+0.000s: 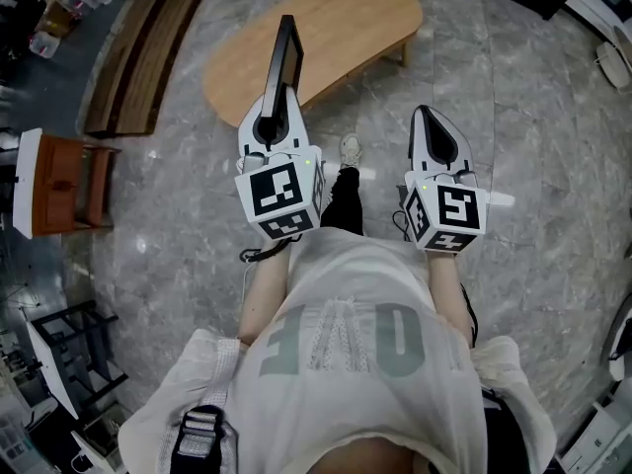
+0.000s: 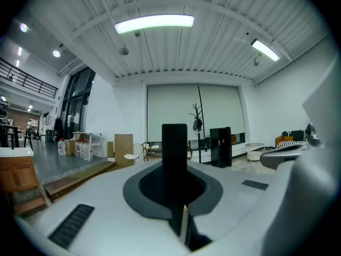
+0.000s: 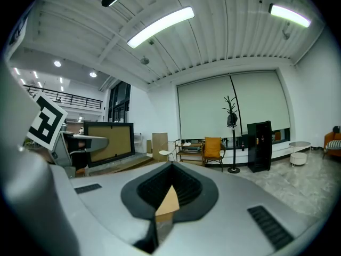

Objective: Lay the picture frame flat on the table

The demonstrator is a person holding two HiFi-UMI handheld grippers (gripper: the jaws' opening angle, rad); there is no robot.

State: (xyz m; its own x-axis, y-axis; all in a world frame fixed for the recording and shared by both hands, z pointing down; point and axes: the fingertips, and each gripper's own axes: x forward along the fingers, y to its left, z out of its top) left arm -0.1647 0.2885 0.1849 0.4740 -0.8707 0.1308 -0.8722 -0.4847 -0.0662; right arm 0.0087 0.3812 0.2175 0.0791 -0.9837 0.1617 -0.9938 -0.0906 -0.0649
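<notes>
Left tool (image 1: 280,89) clamped on picture frame (image 1: 286,55), held upright and edge-on near the wooden worktop (image 1: 355,23). Right tool (image 1: 426,117) alongside, jaws together, holding nothing.

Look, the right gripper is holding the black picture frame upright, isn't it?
No, it is the left gripper that holds the black picture frame upright, with its jaws shut on the frame's edge. The right gripper is shut with nothing in it. The head view shows this.
</notes>
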